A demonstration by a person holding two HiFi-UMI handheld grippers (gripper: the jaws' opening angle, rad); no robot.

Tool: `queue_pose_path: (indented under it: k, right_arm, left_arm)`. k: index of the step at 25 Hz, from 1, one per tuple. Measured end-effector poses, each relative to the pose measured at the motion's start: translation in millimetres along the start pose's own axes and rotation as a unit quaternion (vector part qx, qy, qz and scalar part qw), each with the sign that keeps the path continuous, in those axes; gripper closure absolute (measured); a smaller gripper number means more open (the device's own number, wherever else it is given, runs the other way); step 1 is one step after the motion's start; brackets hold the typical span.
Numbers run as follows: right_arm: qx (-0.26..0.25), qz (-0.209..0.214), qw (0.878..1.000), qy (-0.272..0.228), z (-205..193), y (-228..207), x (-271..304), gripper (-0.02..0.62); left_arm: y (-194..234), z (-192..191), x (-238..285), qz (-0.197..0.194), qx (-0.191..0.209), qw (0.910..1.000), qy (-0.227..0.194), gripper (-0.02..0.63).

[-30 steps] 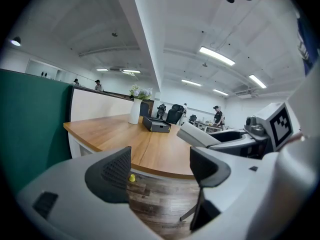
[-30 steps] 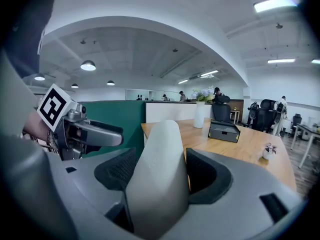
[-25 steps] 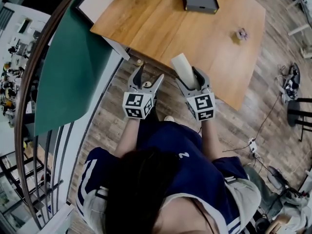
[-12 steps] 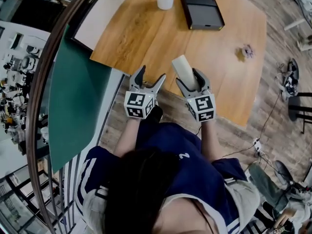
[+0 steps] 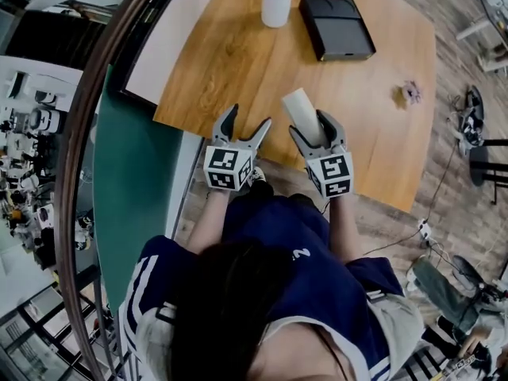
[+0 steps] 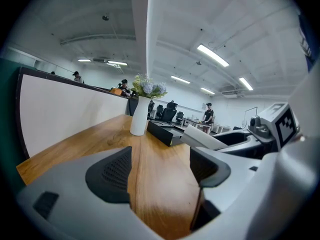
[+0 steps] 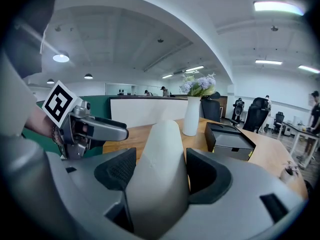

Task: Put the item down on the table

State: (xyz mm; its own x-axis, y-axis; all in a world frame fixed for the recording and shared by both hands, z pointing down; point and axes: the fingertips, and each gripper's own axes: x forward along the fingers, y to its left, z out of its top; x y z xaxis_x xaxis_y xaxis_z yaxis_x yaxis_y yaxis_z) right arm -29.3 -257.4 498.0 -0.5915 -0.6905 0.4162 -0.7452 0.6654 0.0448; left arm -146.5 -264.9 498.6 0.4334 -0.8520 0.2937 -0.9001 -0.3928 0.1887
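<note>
Head view, forearms (image 5: 341, 225) side by side at table (image 5: 238, 46) edge, left tongs (image 5: 248, 117) apart, right tongs (image 5: 311, 125) clamped on pale tube (image 5: 298, 105).

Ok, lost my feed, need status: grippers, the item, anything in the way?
Left gripper open, empty. Right gripper shut on pale rounded item, at table's near edge. Vase, black box farther back, not in the way.

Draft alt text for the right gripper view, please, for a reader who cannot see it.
The right gripper clamps a pale, rounded item in its fingers, seen close up. Beyond lies a wooden table with a white vase of flowers and a black box; the left gripper shows at left.
</note>
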Motion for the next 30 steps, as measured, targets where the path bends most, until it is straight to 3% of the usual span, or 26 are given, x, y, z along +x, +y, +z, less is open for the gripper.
queue_pose_path:
  k: [10,30]
  right_arm:
    - [-0.018,0.016,1.0,-0.01,18,5,22,0.272]
    - [-0.086,0.136,0.987,0.007,51,-16,98,0.273]
  left_arm:
    - [22,4,3,0.011,-0.005,0.9999,-0.007,0.253]
    - [59,15,6,0.097,-0.037,0.9946,-0.009,0.253]
